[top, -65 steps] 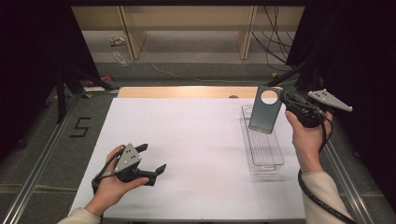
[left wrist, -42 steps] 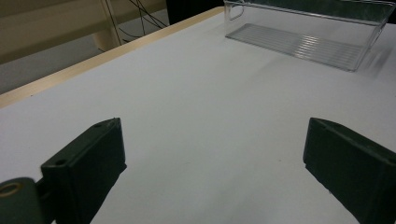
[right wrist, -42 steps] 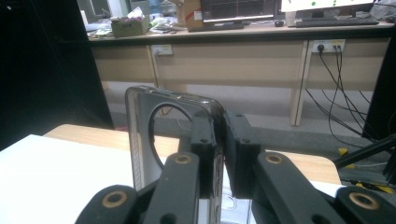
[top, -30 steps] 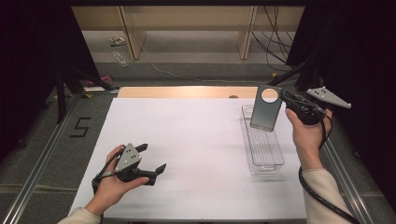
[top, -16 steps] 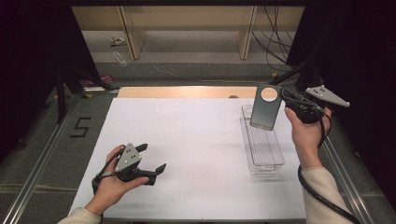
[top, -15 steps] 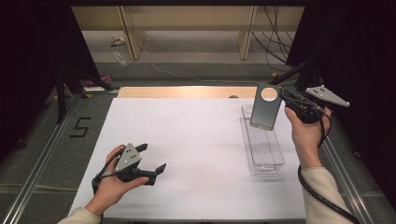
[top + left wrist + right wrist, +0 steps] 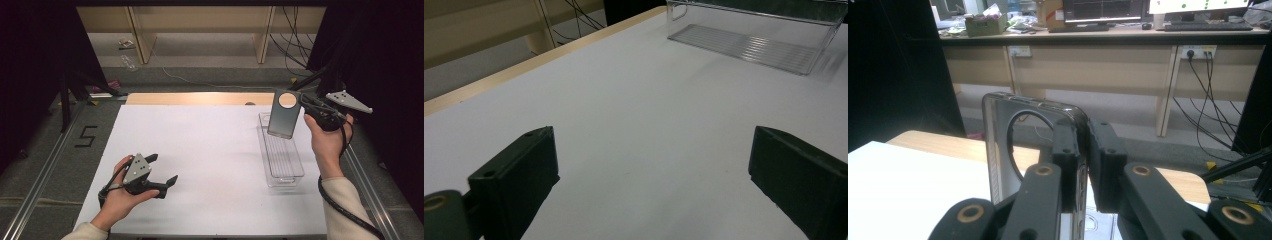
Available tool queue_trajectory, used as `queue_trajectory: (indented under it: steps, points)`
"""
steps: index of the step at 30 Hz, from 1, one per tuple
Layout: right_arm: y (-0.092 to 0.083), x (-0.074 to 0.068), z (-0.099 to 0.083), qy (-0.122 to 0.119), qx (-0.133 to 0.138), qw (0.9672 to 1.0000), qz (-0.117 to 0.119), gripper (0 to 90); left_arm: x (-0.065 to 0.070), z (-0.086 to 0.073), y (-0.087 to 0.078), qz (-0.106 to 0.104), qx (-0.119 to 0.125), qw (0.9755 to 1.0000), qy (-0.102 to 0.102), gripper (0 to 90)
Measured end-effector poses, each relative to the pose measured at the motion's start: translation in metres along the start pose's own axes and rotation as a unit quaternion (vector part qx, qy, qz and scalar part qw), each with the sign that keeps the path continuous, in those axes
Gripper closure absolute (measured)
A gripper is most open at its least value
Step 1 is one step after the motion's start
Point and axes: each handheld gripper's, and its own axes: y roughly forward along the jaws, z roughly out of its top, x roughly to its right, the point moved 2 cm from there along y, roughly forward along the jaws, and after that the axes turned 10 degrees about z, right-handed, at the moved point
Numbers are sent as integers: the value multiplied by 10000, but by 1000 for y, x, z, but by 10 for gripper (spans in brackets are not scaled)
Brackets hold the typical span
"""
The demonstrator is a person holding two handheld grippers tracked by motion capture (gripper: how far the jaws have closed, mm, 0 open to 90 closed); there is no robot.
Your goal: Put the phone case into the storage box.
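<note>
While above bin (image 7: 283,159), phone case (image 7: 283,114).

Your right tool (image 7: 305,106) has slid the grey phone case (image 7: 283,114) a touch left since a couple of seconds back, and it now hangs a shade lower over the far end of the clear tray (image 7: 285,162). The round cutout at the case's top has drifted left with it. The grey plate on top of that tool has tipped slightly, its far corner dropping. It's a small shift, most of it made in the first second.
</note>
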Motion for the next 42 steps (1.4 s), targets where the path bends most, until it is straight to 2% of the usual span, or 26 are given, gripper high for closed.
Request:
queue_trajectory:
  steps: [42]
  points:
    - [14, 3, -3, -58, -78, 10000, 9, 833, 0, 0, 0, 9, -16, 10000, -7, 55]
